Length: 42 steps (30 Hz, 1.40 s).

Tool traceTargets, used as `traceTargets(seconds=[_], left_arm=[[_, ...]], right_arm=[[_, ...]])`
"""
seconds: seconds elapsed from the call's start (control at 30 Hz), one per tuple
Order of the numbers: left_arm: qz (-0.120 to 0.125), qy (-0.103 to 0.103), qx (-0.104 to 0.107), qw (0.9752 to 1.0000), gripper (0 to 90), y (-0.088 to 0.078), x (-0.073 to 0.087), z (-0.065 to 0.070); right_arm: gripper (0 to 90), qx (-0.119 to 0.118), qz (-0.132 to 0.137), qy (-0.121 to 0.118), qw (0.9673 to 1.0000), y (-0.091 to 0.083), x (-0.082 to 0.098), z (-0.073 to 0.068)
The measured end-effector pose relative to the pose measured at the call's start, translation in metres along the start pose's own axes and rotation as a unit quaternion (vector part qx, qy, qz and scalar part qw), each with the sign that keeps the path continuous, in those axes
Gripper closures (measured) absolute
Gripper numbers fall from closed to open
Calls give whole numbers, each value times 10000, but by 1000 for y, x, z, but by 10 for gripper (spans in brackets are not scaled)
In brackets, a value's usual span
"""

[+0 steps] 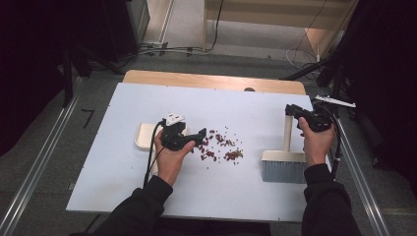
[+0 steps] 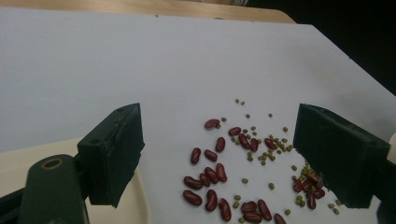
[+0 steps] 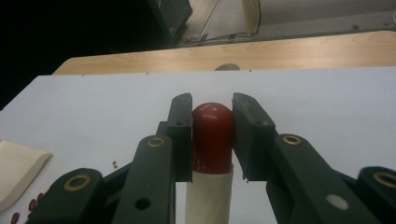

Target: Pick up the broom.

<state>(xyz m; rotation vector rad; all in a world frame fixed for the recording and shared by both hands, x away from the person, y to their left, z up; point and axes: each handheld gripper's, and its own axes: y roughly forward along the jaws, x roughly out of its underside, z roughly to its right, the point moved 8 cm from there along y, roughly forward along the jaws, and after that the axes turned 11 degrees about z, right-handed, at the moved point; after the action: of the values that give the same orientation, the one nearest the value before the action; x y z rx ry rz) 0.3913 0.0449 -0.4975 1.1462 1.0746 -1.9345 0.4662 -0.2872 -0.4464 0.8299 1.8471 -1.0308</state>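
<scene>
Item: beans [image 1: 219,146] (red kidney and small green, mixed), found scattered mid-table, none yet swept up. Brush [image 1: 283,164] was held upright by its red-capped handle [image 3: 213,136], bristles on the table [image 1: 246,103], right of the spill, in the closed right tongs [image 1: 295,111]. Left tongs [image 2: 219,156] were held wide, empty, over the beans' near edge. Cream dustpan [image 1: 143,135] lay left, unfilled. Sweeping was judged entirely outstanding.

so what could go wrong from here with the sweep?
1. The right claw grips the brush only at its red handle cap; the handle may twist or slip under sweeping load.
2. The left claw is open and empty above the beans, so the dustpan lies unheld and may slide when beans are pushed at it.
3. Small green beans may roll off wide.
</scene>
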Motion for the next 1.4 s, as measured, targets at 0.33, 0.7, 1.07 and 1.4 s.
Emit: traceTargets(seconds=[0.33, 0.7, 1.07, 1.4], left_arm=[[-170, 135, 388, 9990, 187, 33, 5, 43], [-444, 259, 942, 9942, 204, 65, 15, 96], [-542, 131, 1311, 9898, 232, 89, 16, 133], [-636, -59, 1647, 9843, 267, 112, 11, 168]], right_arm=[[677, -20, -4, -26, 10000, -1, 0, 0], [677, -53, 23, -7, 10000, -1, 0, -1], [677, -47, 28, -17, 10000, 0, 0, -1], [677, -60, 41, -26, 10000, -1, 0, -1]])
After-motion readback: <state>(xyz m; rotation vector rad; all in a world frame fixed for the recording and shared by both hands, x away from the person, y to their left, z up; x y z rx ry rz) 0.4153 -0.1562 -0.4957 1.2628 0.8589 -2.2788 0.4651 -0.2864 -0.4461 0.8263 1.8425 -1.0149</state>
